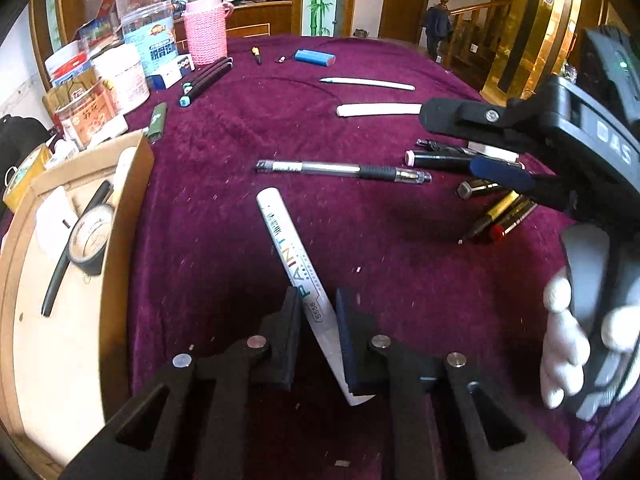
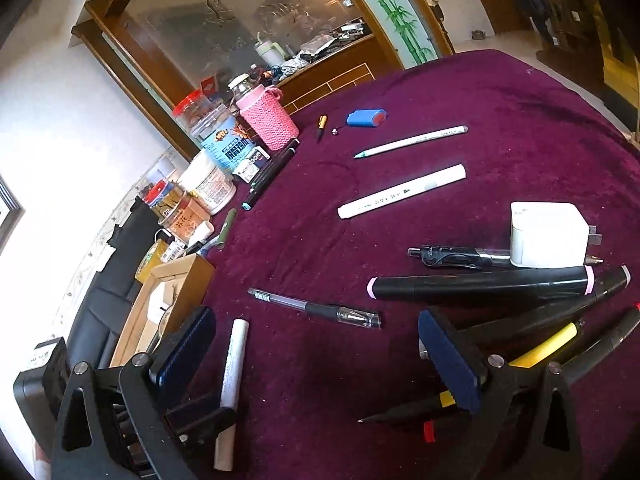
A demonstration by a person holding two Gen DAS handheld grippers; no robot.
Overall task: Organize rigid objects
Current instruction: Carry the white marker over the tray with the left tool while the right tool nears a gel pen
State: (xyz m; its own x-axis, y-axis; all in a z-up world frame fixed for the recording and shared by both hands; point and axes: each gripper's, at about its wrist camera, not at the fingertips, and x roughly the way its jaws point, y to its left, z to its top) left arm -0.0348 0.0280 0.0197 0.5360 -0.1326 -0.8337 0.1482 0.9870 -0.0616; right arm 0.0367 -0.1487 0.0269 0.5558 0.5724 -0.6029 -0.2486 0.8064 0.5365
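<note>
Now my left gripper (image 1: 318,312) is pinching the white paint pen (image 1: 286,248), so I should carry it flat to the cardboard box (image 1: 132,184) beside it, maybe squeezing tighter, while my right gripper (image 2: 316,354) stays spread.

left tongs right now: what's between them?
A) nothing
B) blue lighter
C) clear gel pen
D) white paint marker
D: in the left wrist view the left tongs are shut on the white paint marker, pads on both sides of its barrel; the clear gel pen lies untouched on the cloth further off.
</note>
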